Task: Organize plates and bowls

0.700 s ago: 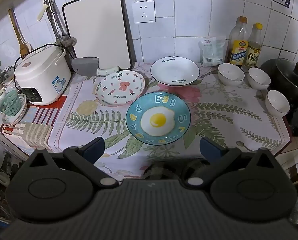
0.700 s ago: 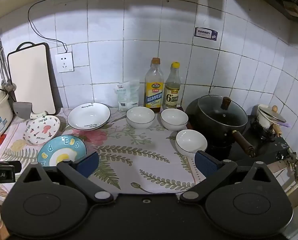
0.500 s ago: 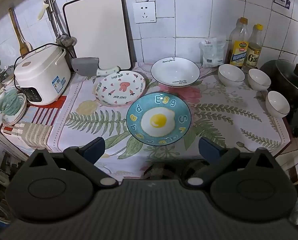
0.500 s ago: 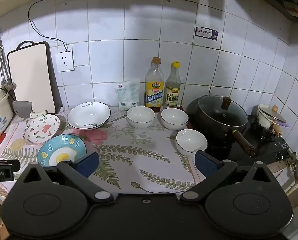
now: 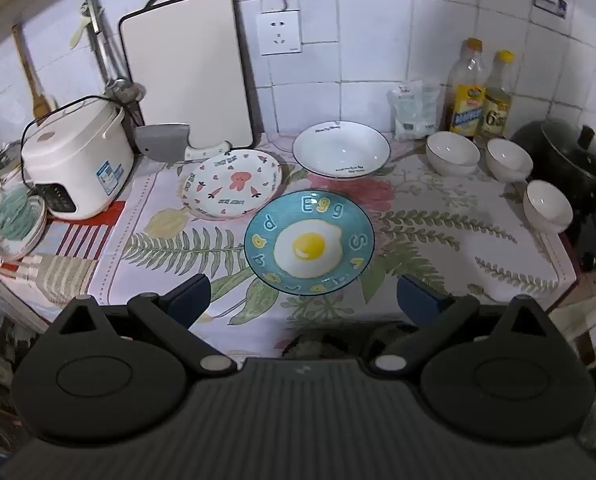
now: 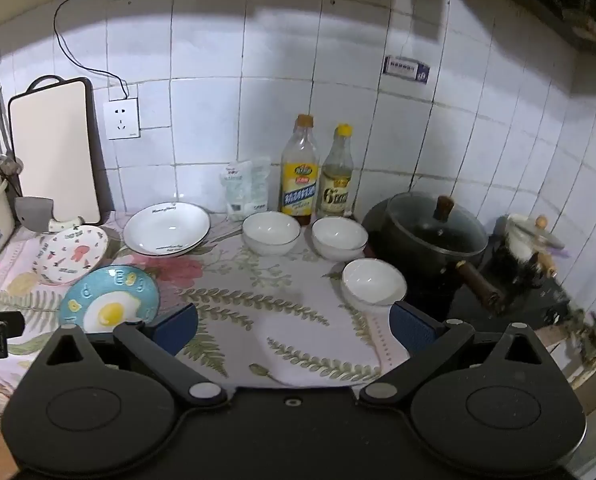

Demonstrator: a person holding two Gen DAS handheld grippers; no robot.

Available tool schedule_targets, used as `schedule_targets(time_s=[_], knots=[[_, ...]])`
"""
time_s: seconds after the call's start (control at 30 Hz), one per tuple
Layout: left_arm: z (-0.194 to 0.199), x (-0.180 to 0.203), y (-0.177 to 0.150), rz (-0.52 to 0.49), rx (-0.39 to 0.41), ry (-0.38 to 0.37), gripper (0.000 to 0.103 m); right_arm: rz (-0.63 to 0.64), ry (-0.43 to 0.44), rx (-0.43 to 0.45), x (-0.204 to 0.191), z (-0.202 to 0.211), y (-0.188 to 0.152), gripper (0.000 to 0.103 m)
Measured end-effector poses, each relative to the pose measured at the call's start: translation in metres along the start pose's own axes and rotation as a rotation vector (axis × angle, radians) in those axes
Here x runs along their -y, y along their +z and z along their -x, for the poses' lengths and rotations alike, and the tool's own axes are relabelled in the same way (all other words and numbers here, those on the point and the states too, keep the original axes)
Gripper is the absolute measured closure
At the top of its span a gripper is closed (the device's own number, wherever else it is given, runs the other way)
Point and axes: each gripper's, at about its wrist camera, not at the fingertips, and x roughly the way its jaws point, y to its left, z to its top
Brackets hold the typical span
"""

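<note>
1. Left gripper (image 5: 301,294), bottom centre of left wrist view: jaws spread wide, holding nothing, hanging above the near edge of the floral cloth (image 5: 437,216).
2. Blue fried-egg plate (image 5: 309,242), frame centre, just ahead of the left gripper and between its fingers in the view.
3. Carrot-print plate (image 5: 232,183), up-left of the egg plate, rims nearly touching; deep white plate w/ dark rim (image 5: 341,149) at upper centre.
4. Three white bowls at right: back-left bowl (image 5: 452,153), back-right bowl (image 5: 509,159), near bowl (image 5: 547,206), all apart, none stacked.
5. Right gripper (image 6: 294,326), bottom centre of right wrist view: jaws wide, empty, over the cloth; near bowl beside its right finger.
6. Surroundings: rice cooker (image 5: 78,158) at left, lidded black pot (image 6: 433,230) at right, two bottles at the wall.
</note>
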Motion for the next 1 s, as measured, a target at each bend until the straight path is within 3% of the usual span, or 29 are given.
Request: schedule_targets(time_s=[1.0], knots=[[-0.013, -0.005, -0.018, 0.05, 0.04, 0.04, 0.0, 0.014, 0.077, -0.06, -0.015, -0.006, -0.014, 0.0]])
